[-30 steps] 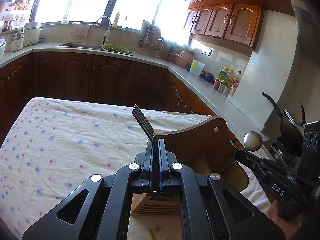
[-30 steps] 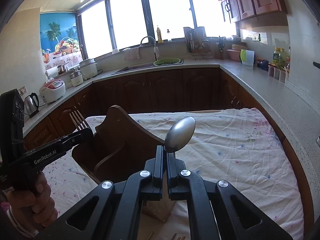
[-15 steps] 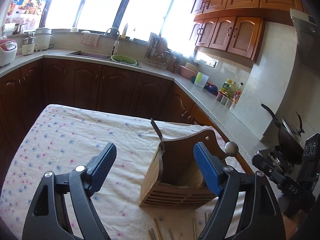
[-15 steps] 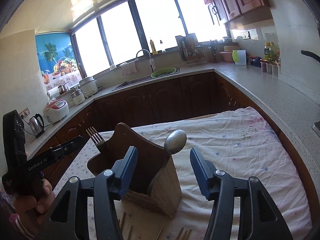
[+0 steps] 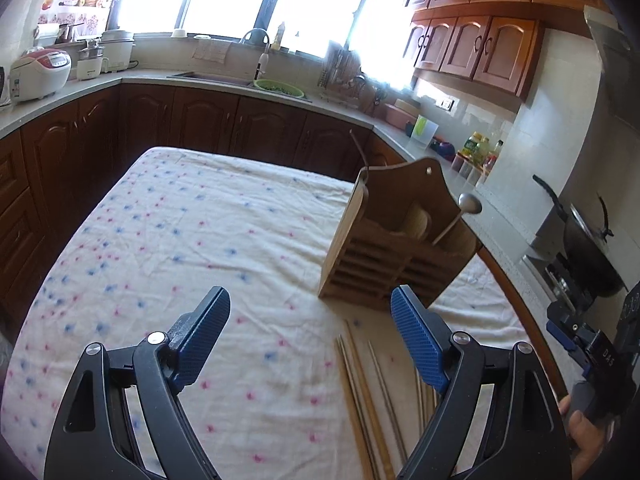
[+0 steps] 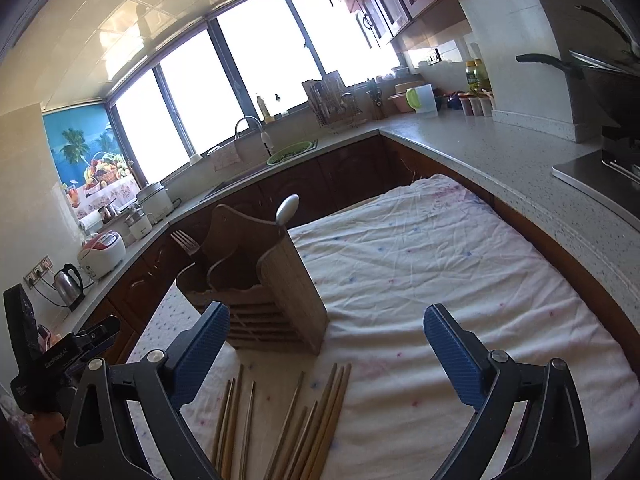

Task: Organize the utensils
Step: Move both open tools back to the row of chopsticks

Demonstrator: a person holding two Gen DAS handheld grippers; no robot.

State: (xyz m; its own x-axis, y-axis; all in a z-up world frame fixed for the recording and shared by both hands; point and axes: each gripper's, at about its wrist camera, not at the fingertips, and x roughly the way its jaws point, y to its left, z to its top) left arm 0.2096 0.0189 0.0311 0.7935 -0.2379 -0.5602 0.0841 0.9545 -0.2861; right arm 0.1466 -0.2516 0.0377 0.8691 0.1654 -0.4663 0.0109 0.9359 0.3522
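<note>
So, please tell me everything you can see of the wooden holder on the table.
The holder is a wooden box with a tall, curved back panel that has a small hole near its top. Its front is slatted and its side is plain board. It stands upright on the flowered cloth. A fork and a spoon stand in it, heads up, at opposite ends. Chopsticks lie on the cloth just in front of it. Neither gripper touches it.

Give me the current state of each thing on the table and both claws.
Left claw: open, empty.
Right claw: open, empty.
Holder: upright on the cloth.
Fork: standing in the holder, tines up.
Spoon: standing in the holder, bowl up.
Chopsticks: loose on the cloth.
</note>
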